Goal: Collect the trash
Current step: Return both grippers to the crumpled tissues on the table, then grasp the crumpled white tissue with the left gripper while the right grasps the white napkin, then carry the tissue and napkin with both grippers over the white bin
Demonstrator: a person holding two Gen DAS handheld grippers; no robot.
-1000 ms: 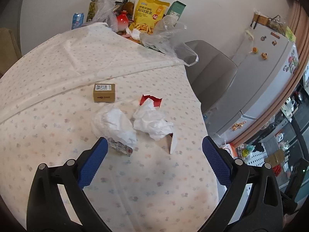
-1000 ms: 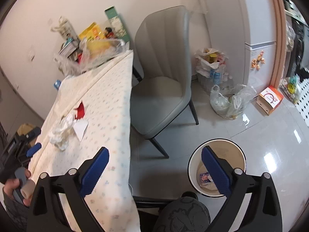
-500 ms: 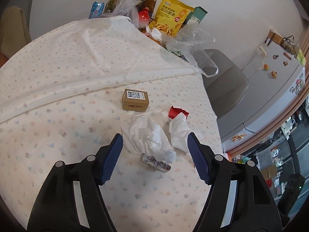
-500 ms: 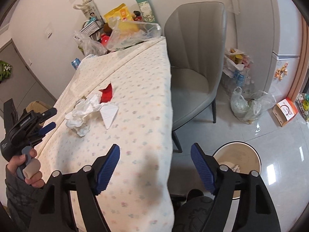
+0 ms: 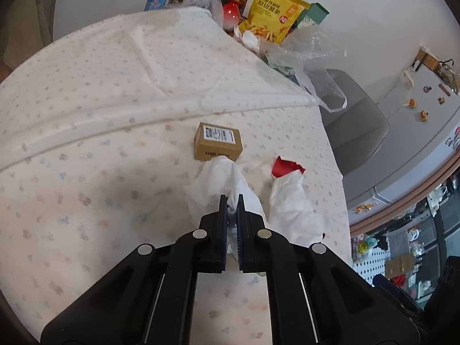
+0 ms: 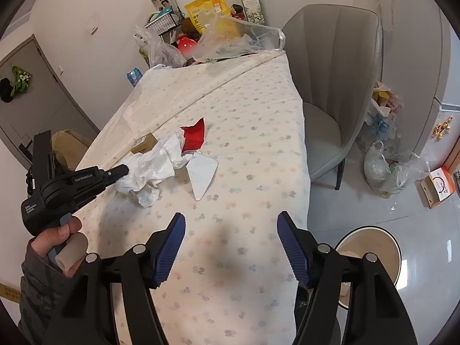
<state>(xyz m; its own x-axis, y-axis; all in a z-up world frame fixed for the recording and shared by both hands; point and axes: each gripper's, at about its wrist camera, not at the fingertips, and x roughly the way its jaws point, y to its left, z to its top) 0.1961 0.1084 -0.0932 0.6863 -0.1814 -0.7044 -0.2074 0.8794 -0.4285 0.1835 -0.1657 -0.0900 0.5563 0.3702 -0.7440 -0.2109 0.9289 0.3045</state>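
Left gripper (image 5: 232, 201) is clamped on the crumpled white tissue wad (image 5: 221, 184), jaws pinched together with a fold of paper caught between them, the wad not yet lifted off the floral-print tabletop (image 5: 86, 149). Right gripper (image 6: 230, 230) hovers empty over the near end of that tabletop, jaws closing with nothing between them.

Progress, as I judge it: early-to-middle. One piece is gripped but none of the visible litter is off the tabletop. Left to collect:
- second crumpled white tissue (image 5: 293, 201), just beside the one I hold
- torn red wrapper scrap (image 5: 283, 166), touching the far end of that second tissue
- flat white triangular paper piece (image 6: 202, 175), seen from the right wrist view, next to the tissues
- small printed foil packet (image 6: 145, 197), under the near edge of the held wad
- small brown cardboard box with a barcode label (image 5: 218, 142), touching the far tip of the held tissue; can't tell if it counts as trash

Round cream waste bin (image 6: 373, 254) stands on the floor beside the tabletop's near corner, by my right gripper, with some pale stuff already inside, so a few drops look done. Snack bags and plastic bags (image 5: 290, 49) at the far end look like stored goods, not litter, my guess. Next step is carrying the held wad over to the bin.
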